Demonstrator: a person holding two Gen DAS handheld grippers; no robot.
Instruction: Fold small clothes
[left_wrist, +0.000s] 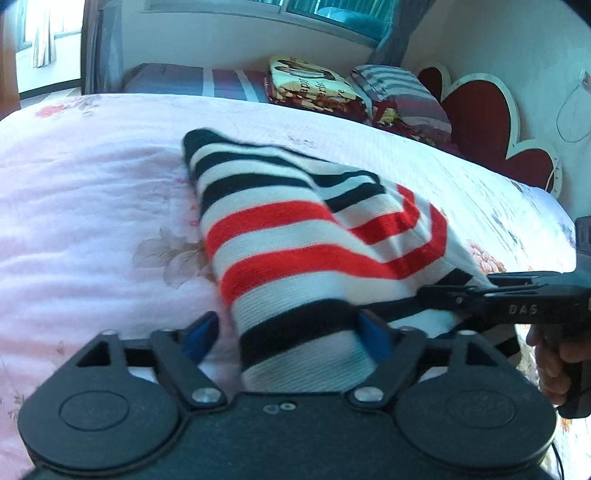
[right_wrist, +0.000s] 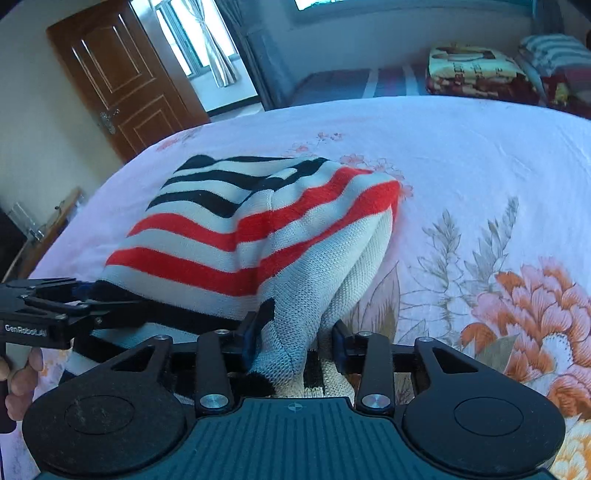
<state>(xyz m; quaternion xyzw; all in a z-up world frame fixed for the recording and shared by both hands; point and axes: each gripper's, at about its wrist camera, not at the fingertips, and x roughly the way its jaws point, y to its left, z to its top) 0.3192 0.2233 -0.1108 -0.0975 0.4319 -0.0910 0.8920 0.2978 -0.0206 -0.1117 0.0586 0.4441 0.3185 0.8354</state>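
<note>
Knit in your grip: striped black, white and red knitted garment (left_wrist: 295, 251) lies on the pink floral bedspread (left_wrist: 74, 221), its near hem lifted by both grippers.
Left gripper (left_wrist: 286, 332): fingers spread; whether they truly pinch the near-left hem between them, you cannot tell.
Right gripper (right_wrist: 291, 334): fingers closed in on bunched cream knit at the near-right corner.
Key relation: long axis runs away from you, near hem to far black-striped end; both grippers sit side by side, equally near.
Containers: none visible.
Far: folded patterned blanket (left_wrist: 314, 81) and striped pillow (left_wrist: 399, 92).
</note>
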